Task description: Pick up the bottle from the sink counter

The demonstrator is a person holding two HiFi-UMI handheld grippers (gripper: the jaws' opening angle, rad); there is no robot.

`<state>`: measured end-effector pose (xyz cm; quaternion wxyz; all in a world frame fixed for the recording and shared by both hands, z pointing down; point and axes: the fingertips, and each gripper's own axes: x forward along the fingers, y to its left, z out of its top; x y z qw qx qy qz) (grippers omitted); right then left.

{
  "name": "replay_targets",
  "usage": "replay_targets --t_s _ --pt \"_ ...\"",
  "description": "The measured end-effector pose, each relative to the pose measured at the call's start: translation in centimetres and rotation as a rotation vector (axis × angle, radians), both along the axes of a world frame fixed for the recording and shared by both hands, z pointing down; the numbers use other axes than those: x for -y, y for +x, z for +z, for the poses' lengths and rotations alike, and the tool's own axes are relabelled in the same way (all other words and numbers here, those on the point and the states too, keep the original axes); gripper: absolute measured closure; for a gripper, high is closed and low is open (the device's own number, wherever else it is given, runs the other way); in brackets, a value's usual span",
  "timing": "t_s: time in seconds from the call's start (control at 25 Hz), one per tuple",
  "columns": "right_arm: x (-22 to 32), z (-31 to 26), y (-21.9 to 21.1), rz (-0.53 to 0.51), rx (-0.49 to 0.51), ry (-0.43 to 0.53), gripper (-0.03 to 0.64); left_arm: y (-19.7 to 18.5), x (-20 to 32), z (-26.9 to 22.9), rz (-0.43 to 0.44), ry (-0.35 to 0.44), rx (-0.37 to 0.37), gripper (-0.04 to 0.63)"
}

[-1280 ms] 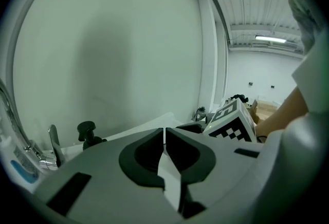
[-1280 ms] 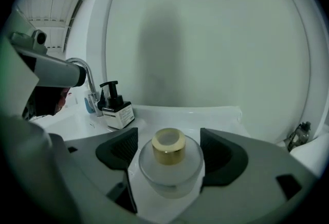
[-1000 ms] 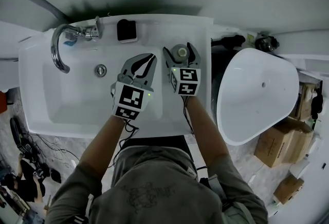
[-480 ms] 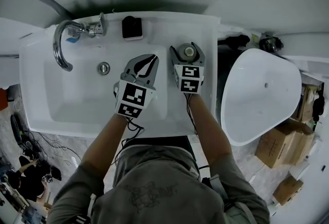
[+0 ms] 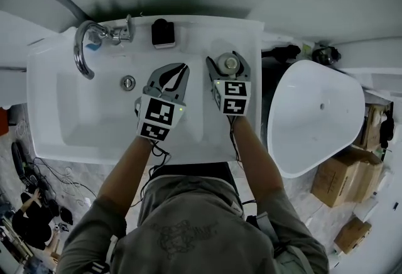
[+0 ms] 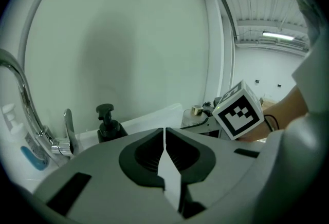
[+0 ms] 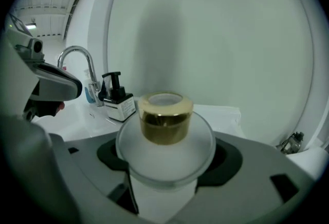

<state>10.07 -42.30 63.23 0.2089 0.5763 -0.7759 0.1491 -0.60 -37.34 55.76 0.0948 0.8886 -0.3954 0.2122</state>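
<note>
The right gripper (image 5: 227, 63) is clamped on the bottle (image 7: 163, 152), a frosted, round-shouldered bottle with a shiny gold cap (image 7: 165, 121). Its two jaws press against the bottle's sides just under the shoulder. From the head view, the bottle stands upright over the right part of the white sink counter (image 5: 246, 32), just right of the basin (image 5: 81, 117). The pictures do not show whether its base is touching the counter. The left gripper (image 5: 183, 69) hovers over the right side of the basin, just beside the right gripper. Its jaws are together with the tips meeting, and nothing is between them. At the back edge of the counter a black pump dispenser (image 5: 163, 32) stands between the bottle and the chrome faucet (image 5: 83, 51), whose curved spout reaches over the basin. The round drain (image 5: 128, 83) lies in the basin floor, left of the left gripper. To the right of the counter is a white oval tub (image 5: 314, 117), and cardboard boxes (image 5: 339, 173) sit on the floor beyond it.
</note>
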Motion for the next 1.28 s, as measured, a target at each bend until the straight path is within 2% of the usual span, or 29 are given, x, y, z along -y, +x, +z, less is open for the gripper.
replay_targets --t_s 0.28,0.52,0.88,1.12,1.28 --pt "-1.4 -6.8 -0.1 -0.031 -0.014 0.040 0.275 0.0 -0.1 -5.5 0.015 0.101 0.012 0.569" --pt "-3.2 -14.1 -0.4 -0.065 -0.006 0.107 0.275 -1.0 -0.3 -11.5 -0.012 0.181 -0.009 0.569" --pt "-7.8 -24.2 -1.5 -0.141 0.006 0.225 0.275 -1.9 -3.5 -18.7 -0.003 0.287 0.001 0.569" --pt "-11.9 -27.7 -2.3 -0.191 -0.011 0.276 0.275 -2.4 -6.5 -21.5 -0.016 0.345 -0.050 0.569" --pt "-14.3 -28.7 -2.8 -0.230 0.005 0.277 0.275 -2.8 -8.1 -22.2 -0.015 0.359 -0.054 0.569"
